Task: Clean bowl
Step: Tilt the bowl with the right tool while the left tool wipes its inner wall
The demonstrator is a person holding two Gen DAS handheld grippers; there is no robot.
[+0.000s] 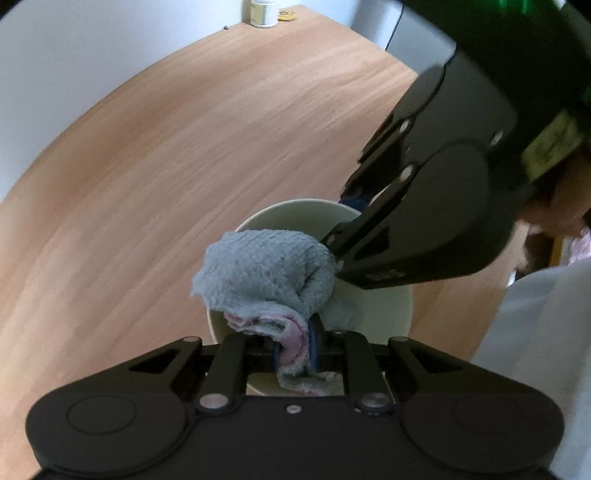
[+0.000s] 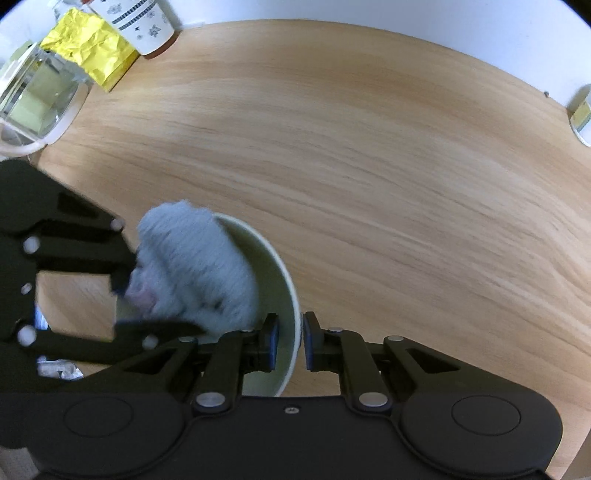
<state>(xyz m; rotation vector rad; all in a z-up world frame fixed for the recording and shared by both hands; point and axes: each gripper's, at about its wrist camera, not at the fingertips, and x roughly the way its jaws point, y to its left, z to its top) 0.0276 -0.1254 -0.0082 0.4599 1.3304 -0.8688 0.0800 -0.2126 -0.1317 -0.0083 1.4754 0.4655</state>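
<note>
Pinched between the blue pads of the left gripper (image 1: 294, 350) is a grey-blue terry cloth with a pink edge (image 1: 258, 273), bunched into a wad that is pushed down into the pale round bowl (image 1: 295, 214) directly beneath and ahead of the fingers. The bowl's thin rim is clamped by the right gripper (image 2: 291, 341), one pad set inside the wall and the other outside, on the side of the bowl nearest that gripper. The cloth is seen to spill over the rim on the far left side, while the bowl's inner wall is left bare along its right curve. In the right wrist view the left gripper's black linkage is crossed over the bowl's left half. The bowl is set on a light wooden tabletop (image 2: 406, 166), with broad bare wood ahead of both grippers. Far ahead-left of the right gripper, a crumpled yellow packet (image 2: 88, 48), a patterned white cup (image 2: 140, 22) and a clear container (image 2: 37, 99) are grouped at the table's far edge.
</note>
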